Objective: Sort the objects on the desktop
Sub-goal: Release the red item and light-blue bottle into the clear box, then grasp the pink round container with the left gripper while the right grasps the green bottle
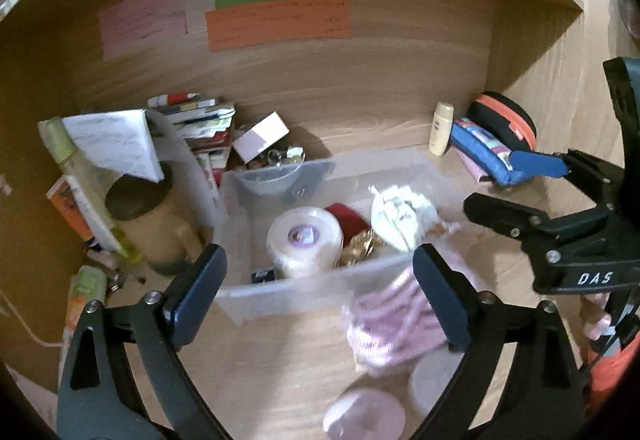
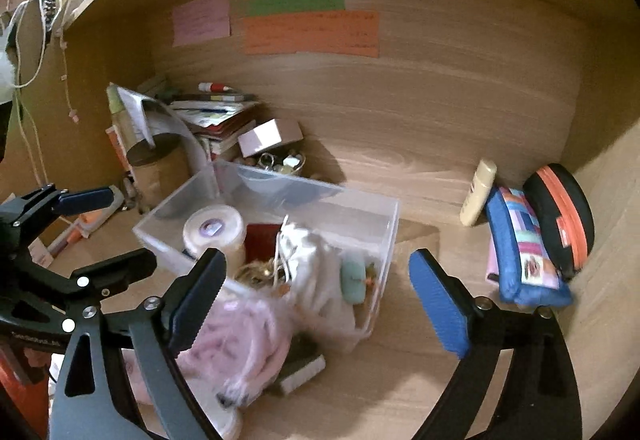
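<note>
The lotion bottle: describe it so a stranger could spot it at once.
Look to the wooden back wall of the desk nook, then right toward the corner. The lotion bottle leans there beside a blue patchwork pouch and a black-and-orange case. It is the only pale cream, slim bottle.

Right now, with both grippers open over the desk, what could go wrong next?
1. The pink cloth bundle leans against the clear bin; reaching past it could drag it off.
2. The bin is crowded: tape roll, white cloth. Adding items may spill.
3. The left gripper and right gripper sit close; they could collide.
</note>
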